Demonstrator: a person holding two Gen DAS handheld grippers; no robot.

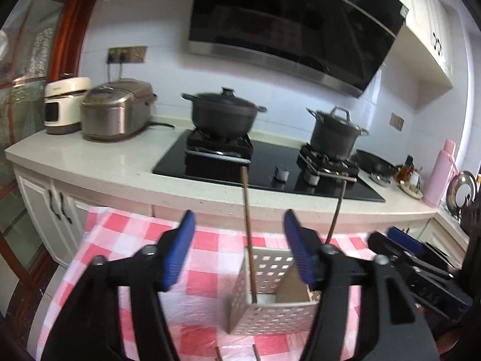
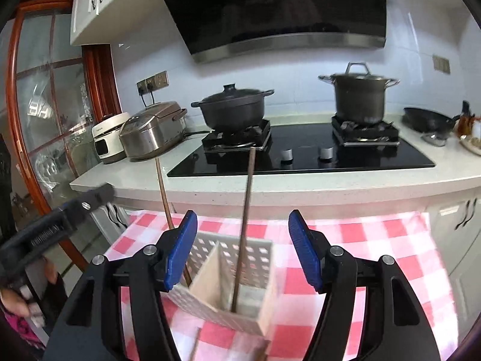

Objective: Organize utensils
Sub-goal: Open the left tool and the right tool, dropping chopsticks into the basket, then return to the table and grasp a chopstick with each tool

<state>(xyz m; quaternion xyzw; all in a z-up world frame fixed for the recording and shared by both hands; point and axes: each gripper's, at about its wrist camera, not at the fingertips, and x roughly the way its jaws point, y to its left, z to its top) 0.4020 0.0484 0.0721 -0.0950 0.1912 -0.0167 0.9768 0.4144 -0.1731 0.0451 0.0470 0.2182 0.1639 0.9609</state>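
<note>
Both hand-held grippers, left (image 1: 237, 249) and right (image 2: 243, 251), gape empty over holder (image 2: 228, 282); chopsticks (image 2: 243, 234) upright in separate compartments, apparently sorted.

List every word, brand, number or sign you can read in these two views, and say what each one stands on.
None can be read for certain.
White cooker: a brand word on its front, too blurred to read.
Left gripper body: raised lettering, too blurred to read.
Right gripper body: embossed marks, unreadable.
Utensil holder, chopsticks, pots: no text seen.
</note>
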